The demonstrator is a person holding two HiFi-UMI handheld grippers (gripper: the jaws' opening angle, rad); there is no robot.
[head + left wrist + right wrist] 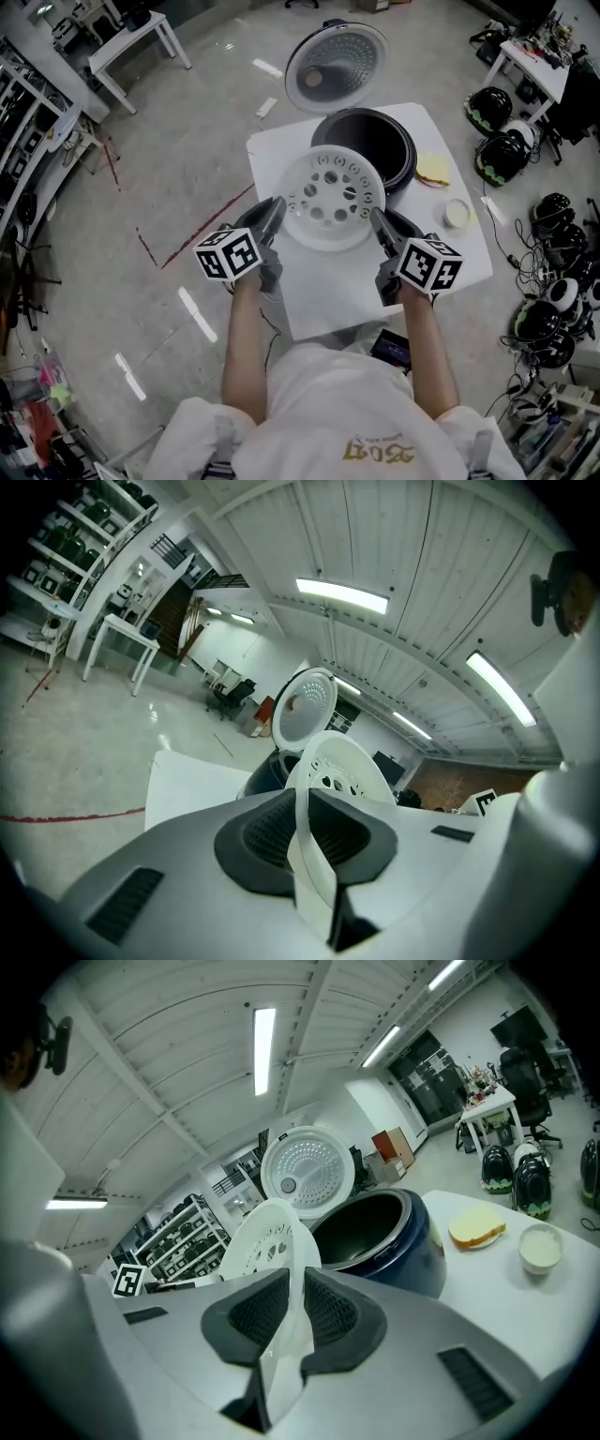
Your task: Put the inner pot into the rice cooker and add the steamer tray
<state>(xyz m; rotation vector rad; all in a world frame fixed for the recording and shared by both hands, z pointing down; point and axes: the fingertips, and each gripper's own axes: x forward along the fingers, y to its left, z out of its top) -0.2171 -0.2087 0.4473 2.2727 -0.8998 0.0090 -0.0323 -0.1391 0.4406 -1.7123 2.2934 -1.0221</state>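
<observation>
The white steamer tray, a shallow round dish with holes, hangs in the air just in front of the rice cooker. My left gripper is shut on its left rim. My right gripper is shut on its right rim. The dark blue rice cooker stands on the white table with its round lid swung open behind it. A dark inner pot sits inside the cooker. The tray hides part of the cooker in the left gripper view.
A yellow sponge on a small dish and a small white bowl lie on the table right of the cooker. Helmets and cables crowd the floor at right. A white bench stands far left. Red tape marks the floor.
</observation>
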